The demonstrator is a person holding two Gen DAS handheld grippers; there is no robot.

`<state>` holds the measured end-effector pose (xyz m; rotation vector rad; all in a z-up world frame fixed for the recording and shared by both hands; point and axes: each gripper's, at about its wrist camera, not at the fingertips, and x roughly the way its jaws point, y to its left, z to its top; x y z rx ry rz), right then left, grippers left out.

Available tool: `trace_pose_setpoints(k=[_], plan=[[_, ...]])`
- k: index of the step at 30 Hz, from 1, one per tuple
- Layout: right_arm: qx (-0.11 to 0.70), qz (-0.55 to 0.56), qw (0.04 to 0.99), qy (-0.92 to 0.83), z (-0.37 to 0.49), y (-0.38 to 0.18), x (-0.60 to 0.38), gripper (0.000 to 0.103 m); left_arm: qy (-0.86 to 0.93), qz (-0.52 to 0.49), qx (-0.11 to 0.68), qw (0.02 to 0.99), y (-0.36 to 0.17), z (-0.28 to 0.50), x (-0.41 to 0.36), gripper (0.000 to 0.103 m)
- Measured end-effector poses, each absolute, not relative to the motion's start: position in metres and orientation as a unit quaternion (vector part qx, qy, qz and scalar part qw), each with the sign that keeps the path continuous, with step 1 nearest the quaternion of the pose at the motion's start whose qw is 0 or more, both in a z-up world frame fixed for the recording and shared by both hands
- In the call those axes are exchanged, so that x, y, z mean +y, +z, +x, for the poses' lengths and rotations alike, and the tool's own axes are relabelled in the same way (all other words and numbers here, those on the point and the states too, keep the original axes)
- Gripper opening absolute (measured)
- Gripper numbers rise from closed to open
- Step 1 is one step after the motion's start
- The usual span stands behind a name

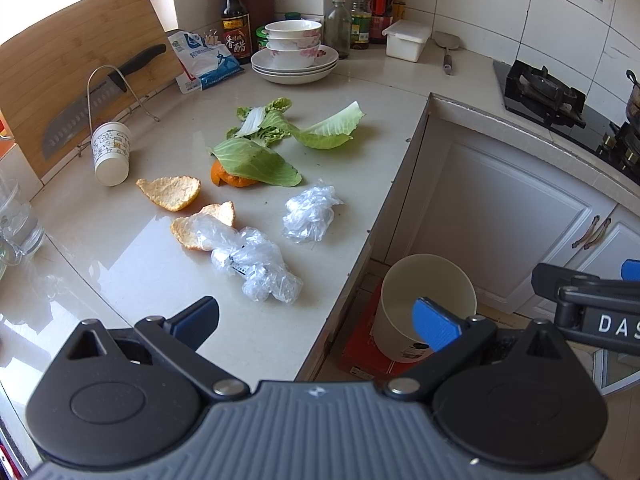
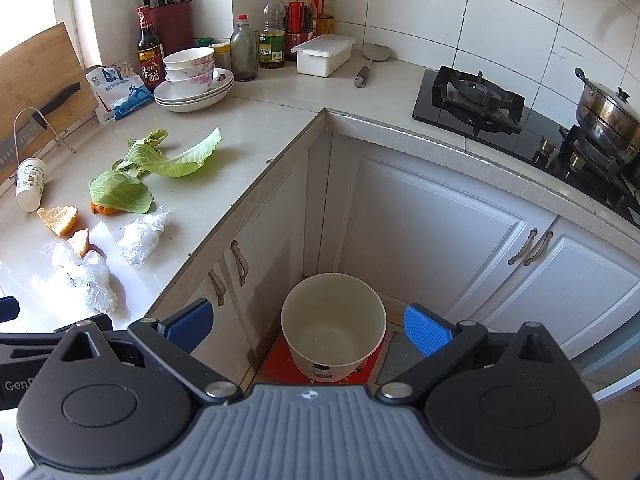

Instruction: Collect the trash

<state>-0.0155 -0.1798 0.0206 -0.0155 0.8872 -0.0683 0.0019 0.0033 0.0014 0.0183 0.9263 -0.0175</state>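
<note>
Trash lies on the pale counter (image 1: 132, 264): cabbage leaves (image 1: 328, 130), orange peels (image 1: 170, 192), two crumpled clear plastic bags (image 1: 256, 266) (image 1: 310, 214) and a paper cup (image 1: 110, 152) on its side. A white bucket (image 2: 332, 324) stands empty on the floor in the cabinet corner. My left gripper (image 1: 316, 320) hovers open over the counter's front edge, short of the nearer bag. My right gripper (image 2: 308, 326) is open above the bucket, holding nothing. The right wrist view shows the same leaves (image 2: 176, 160), peels (image 2: 58, 218) and bags (image 2: 86, 276).
A knife (image 1: 92, 98) leans on a rack against a wooden board at back left. Stacked bowls and plates (image 1: 294, 56), sauce bottles (image 2: 150, 46) and a white box (image 2: 324, 54) line the back wall. A gas stove (image 2: 472, 98) with a pot (image 2: 606, 116) sits right. Cabinet doors (image 2: 424, 236) flank the bucket.
</note>
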Motion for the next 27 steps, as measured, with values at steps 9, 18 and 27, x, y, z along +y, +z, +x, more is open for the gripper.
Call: trace_pose_setpoints(k=[9, 18, 27], plan=[[0.429, -0.007, 0.903, -0.033, -0.0168, 0.0205, -0.1798, 0.103, -0.009, 0.008, 0.446, 0.895, 0.0024, 0.0015, 0.0056, 0.102], [0.429, -0.007, 0.903, -0.033, -0.0169, 0.0203, -0.18, 0.103, -0.009, 0.008, 0.446, 0.895, 0.0029, 0.0016, 0.0061, 0.102], [0.427, -0.007, 0.904, -0.032, -0.0183, 0.0208, -0.1807, 0.103, -0.009, 0.008, 0.446, 0.895, 0.0031, 0.0014, 0.0061, 0.102]])
